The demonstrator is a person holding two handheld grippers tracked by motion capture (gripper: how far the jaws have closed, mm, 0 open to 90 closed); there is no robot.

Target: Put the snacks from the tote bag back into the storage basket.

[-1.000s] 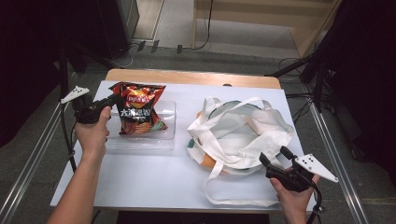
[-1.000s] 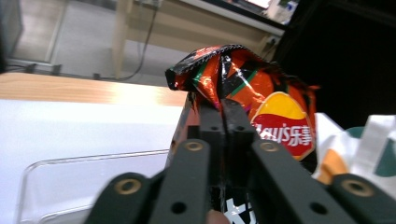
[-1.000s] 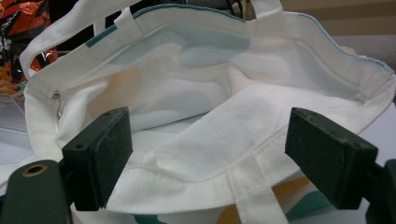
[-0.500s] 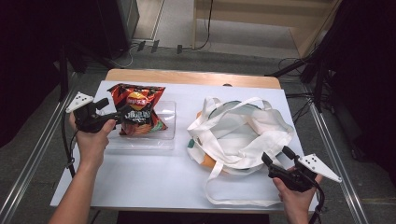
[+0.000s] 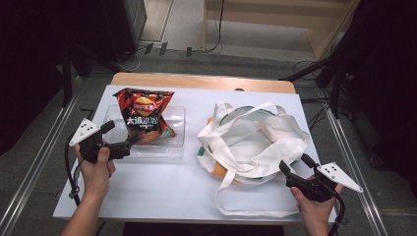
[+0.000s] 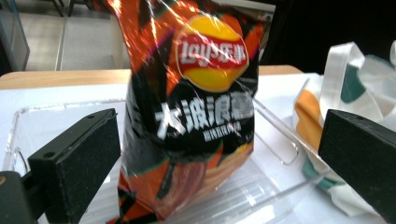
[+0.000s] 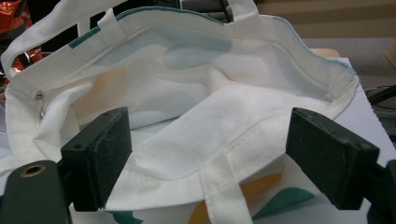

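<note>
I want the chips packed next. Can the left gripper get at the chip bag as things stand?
Probably yes: the left gripper is open beside the clear tray, and the chip bag stands upright between its spread jaws with nothing in the way.

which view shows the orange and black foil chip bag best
The left gripper view: the orange and black foil chip bag stands close up in the clear plastic tray, logo readable. The high view shows it small; the right gripper view catches an orange corner at top left.
</note>
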